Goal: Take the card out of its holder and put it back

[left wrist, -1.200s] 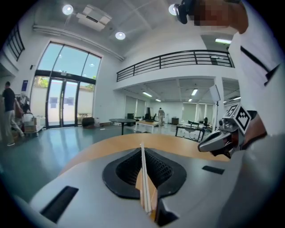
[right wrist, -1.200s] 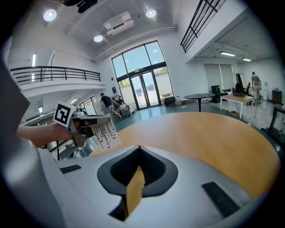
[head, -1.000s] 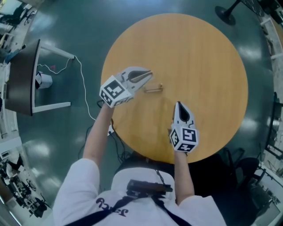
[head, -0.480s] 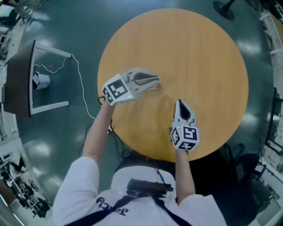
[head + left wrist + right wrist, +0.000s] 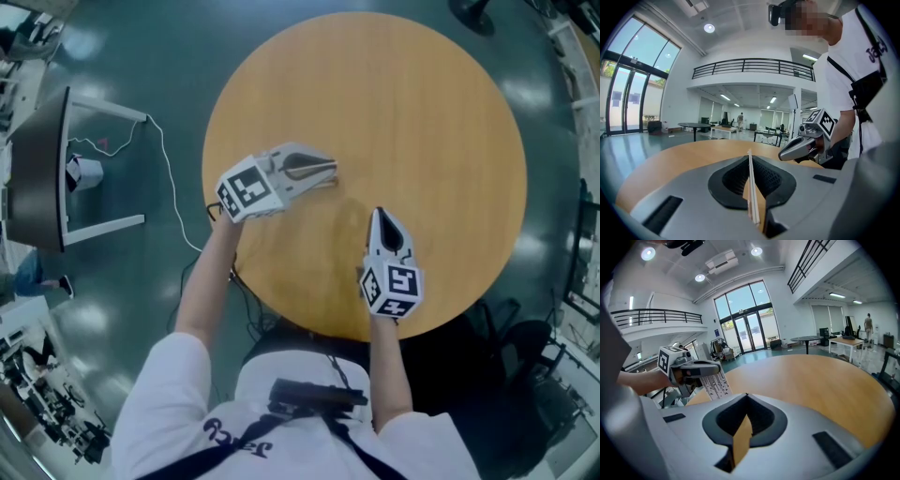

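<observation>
Left tongs (image 5: pixel 330 174): clamped on the card (image 5: pixel 716 385) between them.
Right tongs (image 5: pixel 378 217): together, empty.
Card handling: we judge it light and flexible; pinch its flat faces.

The left gripper (image 5: pixel 328 173) is held over the left part of the table (image 5: pixel 422 122), with its tips turned toward the table's middle. The card (image 5: pixel 752 192) is clamped edge-on between its jaws, above the tabletop. The right gripper (image 5: pixel 379 216) is placed to the right of it and nearer the person, over the table's near part, apart from the left gripper. A desk (image 5: pixel 42 173) is set on the floor left of the table, and a cable (image 5: pixel 174 178) is laid between them.
</observation>
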Demonstrator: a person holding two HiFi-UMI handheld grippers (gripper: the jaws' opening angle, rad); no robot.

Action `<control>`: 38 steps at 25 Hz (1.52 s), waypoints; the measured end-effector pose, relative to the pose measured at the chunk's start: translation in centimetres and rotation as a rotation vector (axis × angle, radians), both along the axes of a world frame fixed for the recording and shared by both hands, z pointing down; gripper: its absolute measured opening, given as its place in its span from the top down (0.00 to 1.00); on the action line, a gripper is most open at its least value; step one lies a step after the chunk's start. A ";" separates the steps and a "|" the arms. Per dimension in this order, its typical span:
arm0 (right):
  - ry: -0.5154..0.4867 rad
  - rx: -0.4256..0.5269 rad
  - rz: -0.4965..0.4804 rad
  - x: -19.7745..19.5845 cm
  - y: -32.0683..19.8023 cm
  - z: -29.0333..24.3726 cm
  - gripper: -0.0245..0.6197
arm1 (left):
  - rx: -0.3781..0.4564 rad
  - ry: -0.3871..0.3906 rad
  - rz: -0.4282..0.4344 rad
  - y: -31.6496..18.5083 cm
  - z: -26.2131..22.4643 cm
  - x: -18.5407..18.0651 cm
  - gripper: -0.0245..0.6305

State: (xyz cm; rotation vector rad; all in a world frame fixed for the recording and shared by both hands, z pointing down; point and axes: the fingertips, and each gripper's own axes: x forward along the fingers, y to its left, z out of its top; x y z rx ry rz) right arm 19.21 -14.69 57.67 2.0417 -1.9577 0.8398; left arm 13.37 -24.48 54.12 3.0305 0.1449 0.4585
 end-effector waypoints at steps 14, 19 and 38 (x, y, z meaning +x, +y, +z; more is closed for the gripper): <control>0.002 -0.010 -0.003 -0.2 -0.5 0.3 0.93 | -0.018 -0.037 0.003 -0.1 1.3 -0.3 0.92; 0.001 -0.014 -0.015 -0.5 -0.4 0.2 0.93 | -0.013 -0.034 0.014 0.8 2.4 0.3 0.92; 0.016 -0.002 -0.028 -0.9 -0.4 -0.2 0.93 | -0.014 -0.066 -0.097 -0.4 6.4 -0.7 0.90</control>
